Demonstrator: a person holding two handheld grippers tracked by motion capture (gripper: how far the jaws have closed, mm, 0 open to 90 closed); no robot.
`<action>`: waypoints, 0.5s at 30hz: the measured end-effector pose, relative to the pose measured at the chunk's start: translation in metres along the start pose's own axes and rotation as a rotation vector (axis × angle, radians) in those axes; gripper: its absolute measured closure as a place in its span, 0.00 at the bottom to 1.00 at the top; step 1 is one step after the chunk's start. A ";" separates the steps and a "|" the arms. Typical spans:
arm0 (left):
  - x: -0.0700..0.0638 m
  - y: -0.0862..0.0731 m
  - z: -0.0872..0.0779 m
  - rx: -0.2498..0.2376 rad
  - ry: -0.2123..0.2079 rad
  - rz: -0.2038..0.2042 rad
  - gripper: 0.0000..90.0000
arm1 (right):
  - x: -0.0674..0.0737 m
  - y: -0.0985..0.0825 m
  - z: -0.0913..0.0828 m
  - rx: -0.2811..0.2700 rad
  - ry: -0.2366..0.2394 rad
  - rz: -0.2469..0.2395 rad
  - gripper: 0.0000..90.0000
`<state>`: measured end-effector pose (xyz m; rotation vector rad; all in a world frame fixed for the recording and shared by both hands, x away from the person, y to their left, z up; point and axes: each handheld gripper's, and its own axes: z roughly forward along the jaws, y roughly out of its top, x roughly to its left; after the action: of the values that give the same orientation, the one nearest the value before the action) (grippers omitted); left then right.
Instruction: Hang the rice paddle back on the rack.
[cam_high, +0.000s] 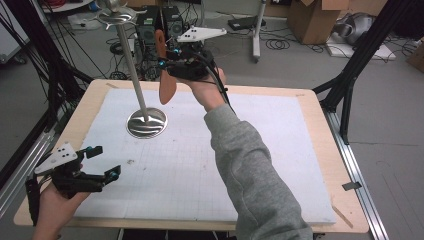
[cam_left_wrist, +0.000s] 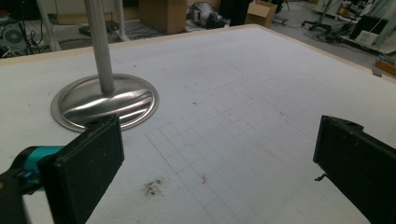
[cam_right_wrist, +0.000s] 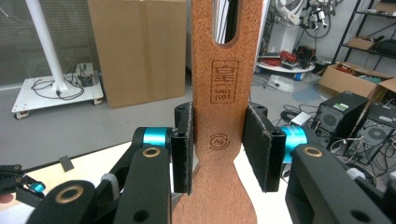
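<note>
while the right tongs were clamped on the brown wooden spatula, lifted well above the bench near the metal stand's pole, the left tongs rested wide apart and empty at the bench's near left corner. the spatula hung with its blade down in the high view, its slotted end toward the stand's top hooks. judging from this, the pick-up was done; hanging the spatula by its slot on a hook was likely what remained. burned into the wood were a square mark over "since 1985" and a round "ag+" stamp. the stand's round base sat on the white gridded mat.
</note>
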<state>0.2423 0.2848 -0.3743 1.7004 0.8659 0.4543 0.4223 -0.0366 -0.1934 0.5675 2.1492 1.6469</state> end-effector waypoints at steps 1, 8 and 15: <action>0.000 0.000 0.000 -0.001 -0.001 -0.003 0.02 | 0.000 0.001 0.001 -0.002 0.002 0.002 0.72; -0.001 -0.001 0.003 0.002 -0.016 0.005 0.02 | 0.003 0.007 0.011 0.004 0.012 -0.006 0.72; 0.001 -0.004 0.003 0.021 -0.021 0.001 0.02 | 0.005 0.010 0.018 0.005 0.014 -0.016 0.72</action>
<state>0.2441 0.2841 -0.3788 1.7221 0.8568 0.4285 0.4282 -0.0167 -0.1884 0.5402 2.1630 1.6423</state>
